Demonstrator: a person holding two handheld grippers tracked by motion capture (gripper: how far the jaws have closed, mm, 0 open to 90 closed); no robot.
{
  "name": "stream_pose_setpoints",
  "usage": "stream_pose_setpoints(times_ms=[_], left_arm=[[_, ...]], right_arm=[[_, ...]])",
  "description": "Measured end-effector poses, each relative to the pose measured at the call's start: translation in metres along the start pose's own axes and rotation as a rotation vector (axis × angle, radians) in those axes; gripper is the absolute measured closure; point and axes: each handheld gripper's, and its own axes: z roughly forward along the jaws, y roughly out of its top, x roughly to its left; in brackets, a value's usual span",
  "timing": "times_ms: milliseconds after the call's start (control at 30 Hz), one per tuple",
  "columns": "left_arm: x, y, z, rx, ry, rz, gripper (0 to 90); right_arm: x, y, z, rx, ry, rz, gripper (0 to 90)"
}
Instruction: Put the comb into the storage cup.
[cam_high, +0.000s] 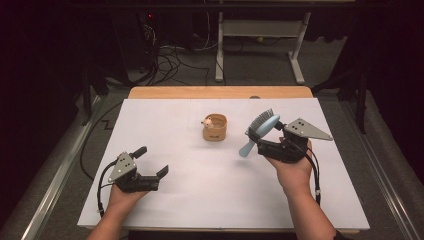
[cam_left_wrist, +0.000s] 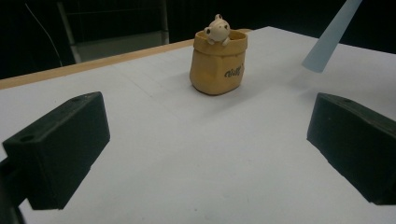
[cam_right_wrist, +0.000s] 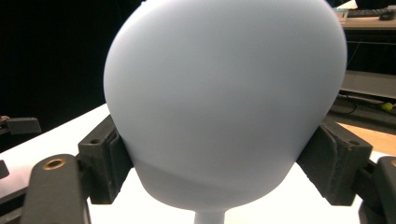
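Right gripper clamped pale blue hairbrush across head, handle pointing down-left. Left gripper wide open, empty. One hairbrush, one tan pouch-shaped cup.

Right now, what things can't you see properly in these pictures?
- Hairbrush: in the right gripper view its pale blue back hides the bristles and the table beyond.
- Hairbrush handle: in the left gripper view the top edge cuts it off.
- Writing on the yellow cup: too small in the high view.
- Inside the cup: the wall and the little figure hide it.
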Motion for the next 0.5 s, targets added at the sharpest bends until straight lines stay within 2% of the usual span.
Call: stream_pose_setpoints(times_ms=[367, 500], left_arm=[[-0.001, -0.001, 0.001, 0.006, -0.016, 0.005, 0.0], [-0.001, 0.000, 0.000, -0.003, -0.008, 0.004, 0.0]], right_arm=[[0.005, 0.012, 0.009, -0.027, 0.003, 0.002, 21.0], [0.005, 0.016, 0.011, -0.031, 0.000, -0.004, 21.0]])
